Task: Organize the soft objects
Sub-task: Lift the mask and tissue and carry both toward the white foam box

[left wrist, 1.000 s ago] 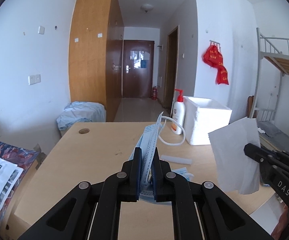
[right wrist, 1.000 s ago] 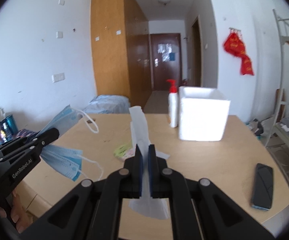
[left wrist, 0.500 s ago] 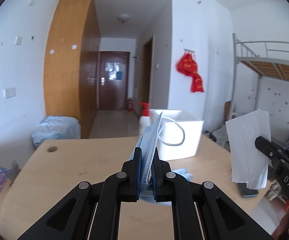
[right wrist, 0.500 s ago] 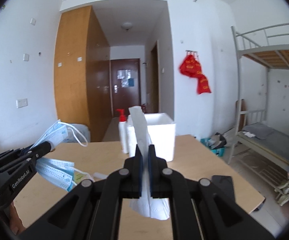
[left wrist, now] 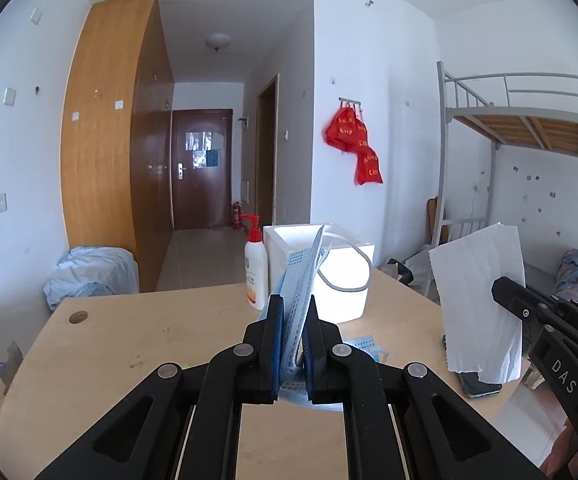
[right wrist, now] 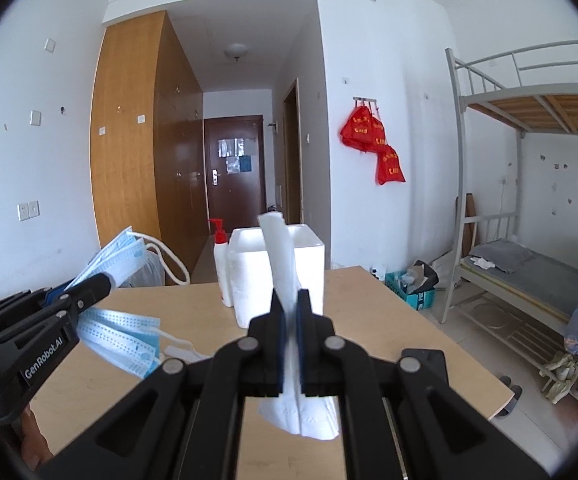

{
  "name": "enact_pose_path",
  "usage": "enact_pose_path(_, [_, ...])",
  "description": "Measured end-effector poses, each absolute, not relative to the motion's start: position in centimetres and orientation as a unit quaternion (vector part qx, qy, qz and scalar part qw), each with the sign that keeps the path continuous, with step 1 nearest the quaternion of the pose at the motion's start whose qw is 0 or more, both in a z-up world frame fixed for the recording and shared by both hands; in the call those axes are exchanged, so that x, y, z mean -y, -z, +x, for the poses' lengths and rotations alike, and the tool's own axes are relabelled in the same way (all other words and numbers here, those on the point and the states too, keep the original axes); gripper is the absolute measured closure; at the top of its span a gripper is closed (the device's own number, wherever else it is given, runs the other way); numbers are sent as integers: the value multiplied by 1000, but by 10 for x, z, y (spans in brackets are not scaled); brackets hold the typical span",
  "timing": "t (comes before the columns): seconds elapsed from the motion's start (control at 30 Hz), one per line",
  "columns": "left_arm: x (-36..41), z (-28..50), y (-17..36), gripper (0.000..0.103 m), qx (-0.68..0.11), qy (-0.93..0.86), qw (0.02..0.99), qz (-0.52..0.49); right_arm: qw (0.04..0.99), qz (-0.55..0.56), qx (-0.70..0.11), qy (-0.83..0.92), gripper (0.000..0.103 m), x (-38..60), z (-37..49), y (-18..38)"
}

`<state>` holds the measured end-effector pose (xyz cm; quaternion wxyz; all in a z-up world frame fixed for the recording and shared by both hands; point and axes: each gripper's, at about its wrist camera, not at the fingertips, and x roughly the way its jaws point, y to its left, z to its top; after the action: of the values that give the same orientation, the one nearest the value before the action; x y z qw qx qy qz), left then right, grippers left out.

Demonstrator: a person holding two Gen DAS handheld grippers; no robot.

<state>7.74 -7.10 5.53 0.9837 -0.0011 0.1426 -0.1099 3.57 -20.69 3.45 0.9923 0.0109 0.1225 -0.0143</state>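
My left gripper [left wrist: 292,312] is shut on a bunch of blue face masks [left wrist: 303,280] with white ear loops, held above the wooden table [left wrist: 129,340]. It also shows in the right wrist view [right wrist: 101,282], with the masks [right wrist: 117,256] fanning out. My right gripper [right wrist: 290,308] is shut on a white tissue [right wrist: 281,256], held above the table; the tissue shows in the left wrist view [left wrist: 477,300] at right. A white foam box [left wrist: 345,276] stands open at the table's far side, ahead of both grippers.
A pump bottle with a red top [left wrist: 256,268] stands left of the box. Another blue mask [left wrist: 365,346] lies on the table. A dark phone [left wrist: 479,386] lies near the right table edge. A bunk bed [right wrist: 529,160] stands to the right.
Both grippers have risen and tilted up with their loads still held. The box now sits closer ahead of them.
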Motion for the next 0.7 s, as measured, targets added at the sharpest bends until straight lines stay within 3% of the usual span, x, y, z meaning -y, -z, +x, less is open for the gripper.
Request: enact_pose_path(0.7, [81, 138, -76, 94, -146, 95, 985, -9, 991, 17, -131, -3, 96, 222, 84, -47])
